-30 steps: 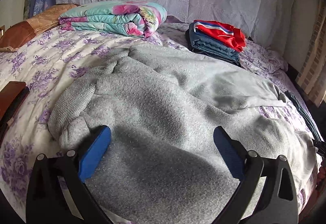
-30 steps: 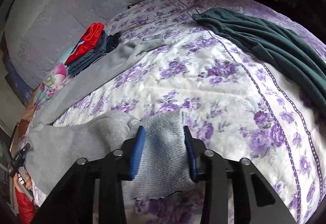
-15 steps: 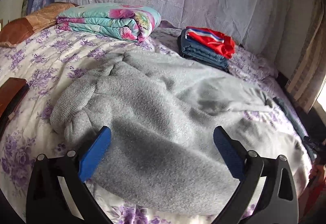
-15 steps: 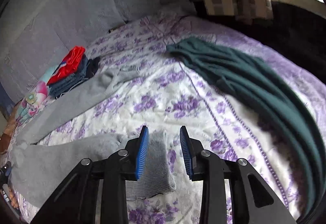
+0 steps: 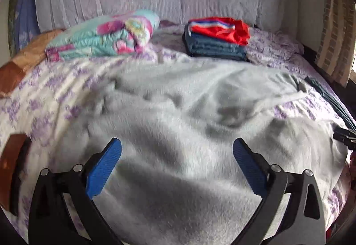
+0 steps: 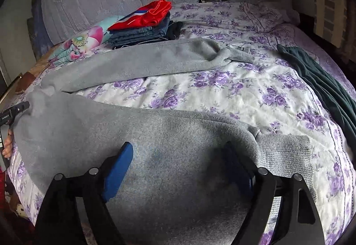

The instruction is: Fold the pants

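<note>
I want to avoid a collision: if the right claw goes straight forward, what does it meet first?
Most likely the grey pants, the near leg lying right under the open right claw; depth is unclear.

Dim daylight, left cam motion-blurred

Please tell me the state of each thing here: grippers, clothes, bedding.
Left gripper: open, empty.
Right gripper: open, empty.
Grey pants: unfolded, legs spread apart.
Green garment: unfolded.
Red top: folded, stacked on jeans.
Quilt: folded.
</note>
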`<state>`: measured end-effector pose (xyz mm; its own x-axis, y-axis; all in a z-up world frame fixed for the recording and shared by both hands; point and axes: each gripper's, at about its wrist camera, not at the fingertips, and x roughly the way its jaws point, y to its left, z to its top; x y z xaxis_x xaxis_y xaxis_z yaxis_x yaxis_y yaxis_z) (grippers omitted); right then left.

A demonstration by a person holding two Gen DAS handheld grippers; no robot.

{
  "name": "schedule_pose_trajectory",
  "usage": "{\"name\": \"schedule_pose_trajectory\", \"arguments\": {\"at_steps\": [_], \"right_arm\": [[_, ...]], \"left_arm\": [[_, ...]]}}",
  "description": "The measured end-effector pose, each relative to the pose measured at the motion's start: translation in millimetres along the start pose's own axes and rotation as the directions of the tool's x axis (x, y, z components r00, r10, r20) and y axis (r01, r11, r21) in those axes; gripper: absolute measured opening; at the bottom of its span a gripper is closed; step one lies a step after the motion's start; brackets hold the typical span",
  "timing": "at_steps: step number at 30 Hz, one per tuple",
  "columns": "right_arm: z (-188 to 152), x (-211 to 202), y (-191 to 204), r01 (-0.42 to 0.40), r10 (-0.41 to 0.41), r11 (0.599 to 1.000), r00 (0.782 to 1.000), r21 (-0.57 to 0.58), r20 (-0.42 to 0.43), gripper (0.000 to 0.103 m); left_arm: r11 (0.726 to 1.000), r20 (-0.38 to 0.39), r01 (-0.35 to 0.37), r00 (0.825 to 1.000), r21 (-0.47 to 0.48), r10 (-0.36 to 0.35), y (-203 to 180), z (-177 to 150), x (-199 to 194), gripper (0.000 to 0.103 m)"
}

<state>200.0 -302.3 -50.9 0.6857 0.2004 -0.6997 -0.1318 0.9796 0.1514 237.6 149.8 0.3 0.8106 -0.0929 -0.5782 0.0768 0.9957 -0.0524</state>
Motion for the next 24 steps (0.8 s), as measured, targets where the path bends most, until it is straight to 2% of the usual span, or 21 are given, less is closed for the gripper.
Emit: {"name": "schedule_pose_trajectory", "arguments": {"at_steps": [2, 4, 5, 7, 9, 11, 13, 15, 17, 19, 22, 23, 24], "right_arm": [[1, 1, -1, -0.030, 0.030, 1.000, 1.000, 0.008, -0.002, 0.089], [2, 5, 3, -0.051, 0.051, 0.999, 0.998, -0.014, -0.023, 0.099], [1, 7, 6, -0.038, 0.037, 0.999, 0.999, -0.026, -0.034, 0.099], [2, 11, 11, -0.013, 0.010, 0.999, 0.999, -0.049, -0.053, 0.100], [1, 12, 15, 0.004, -0.008, 0.998, 0.998, -0.065, -0.058, 0.100], [1, 12, 15, 0.000, -0.004, 0.998, 0.998, -0.062, -0.057, 0.100], [1, 13, 14, -0.013, 0.010, 0.999, 0.998, -0.053, -0.056, 0.100], [1, 13, 11, -0.026, 0.023, 0.999, 0.998, -0.045, -0.058, 0.100], [2, 15, 10, -0.031, 0.028, 0.999, 0.998, -0.041, -0.062, 0.100], [3, 16, 10, -0.029, 0.026, 0.999, 0.998, -0.043, -0.065, 0.100], [2, 16, 11, -0.022, 0.019, 0.999, 0.998, -0.047, -0.066, 0.100], [2, 16, 11, -0.023, 0.020, 0.999, 0.998, -0.047, -0.065, 0.100], [2, 16, 10, -0.024, 0.021, 0.999, 0.998, -0.047, -0.065, 0.100]], "left_arm": [[0.999, 0.086, -0.048, 0.995, 0.014, 0.046, 9, 27, -8, 0.098], [0.999, 0.108, -0.054, 0.993, 0.002, 0.053, 26, 56, -1, 0.098], [0.998, 0.104, -0.057, 0.993, -0.021, 0.059, 36, 69, 7, 0.098], [0.991, 0.084, -0.071, 0.993, -0.117, 0.081, 64, 89, 28, 0.098], [0.967, 0.082, -0.060, 0.993, -0.248, 0.082, 98, 96, 47, 0.098], [0.925, 0.097, 0.054, 0.995, -0.376, -0.019, 131, 95, 65, 0.098], [0.864, 0.082, 0.157, 0.988, -0.479, -0.135, 159, 89, 87, 0.098], [0.810, 0.083, 0.236, 0.970, -0.537, -0.228, 174, 76, 102, 0.097], [0.772, 0.049, 0.295, 0.944, -0.563, -0.325, 178, 67, 115, 0.097], [0.767, 0.018, 0.320, 0.927, -0.556, -0.373, 177, 65, 120, 0.097], [0.786, -0.036, 0.335, 0.910, -0.520, -0.412, 169, 67, 126, 0.097], [0.800, -0.065, 0.332, 0.907, -0.500, -0.417, 164, 67, 128, 0.092], [0.813, -0.098, 0.329, 0.901, -0.480, -0.422, 158, 66, 131, 0.078]]}}
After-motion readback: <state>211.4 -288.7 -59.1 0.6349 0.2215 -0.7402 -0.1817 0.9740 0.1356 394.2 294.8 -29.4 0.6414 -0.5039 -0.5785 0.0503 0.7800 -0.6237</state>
